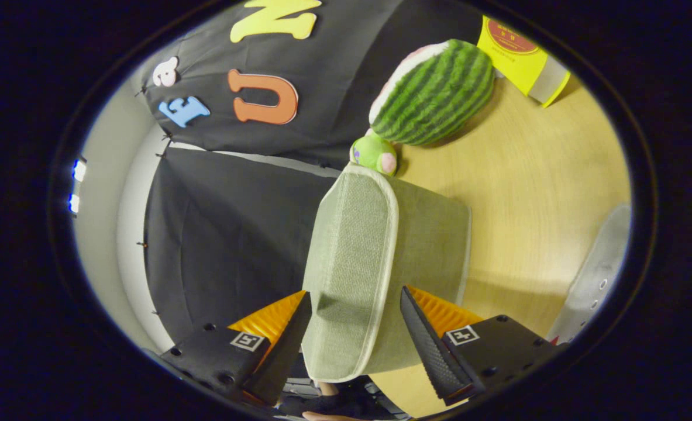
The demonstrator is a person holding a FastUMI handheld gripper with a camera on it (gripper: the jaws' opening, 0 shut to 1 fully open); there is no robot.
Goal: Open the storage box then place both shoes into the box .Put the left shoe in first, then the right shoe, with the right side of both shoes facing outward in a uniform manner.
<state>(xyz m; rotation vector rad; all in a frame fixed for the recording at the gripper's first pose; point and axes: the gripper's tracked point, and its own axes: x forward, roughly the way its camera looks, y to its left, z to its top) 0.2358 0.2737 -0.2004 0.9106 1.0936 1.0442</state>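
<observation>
Gripper view is rolled onto its side, so the wooden table (544, 193) runs up one flank and the booth's black cloth wall (223, 234) up the other. Between the two fingers stands the box (381, 263), a grey-green fabric one with pale piping round its lid (348, 263). The gripper (354, 304) is spread wide, a finger on each side of the lid's near end. One finger (281, 333) sits on the wall side, level with the lid's face, and the other finger (424, 333) lies over the box's side panel. Whether either pad presses on the fabric I cannot tell; the lid lies flat on the box, closed.

Beyond the box, touching or just behind its far corner, sits a small green plush toy (375, 153) with pink spots. Next past it lies a big watermelon cushion (436, 93), striped green with a pale cut face, resting on the table against the wall. Farther on, near the table's far end, stands a yellow carton (521, 52) with a red round mark.

Out on the table side, well apart from the box, a pale grey shoe (600, 269) with metal eyelets shows in part. Bare table lies between it and the box.
</observation>
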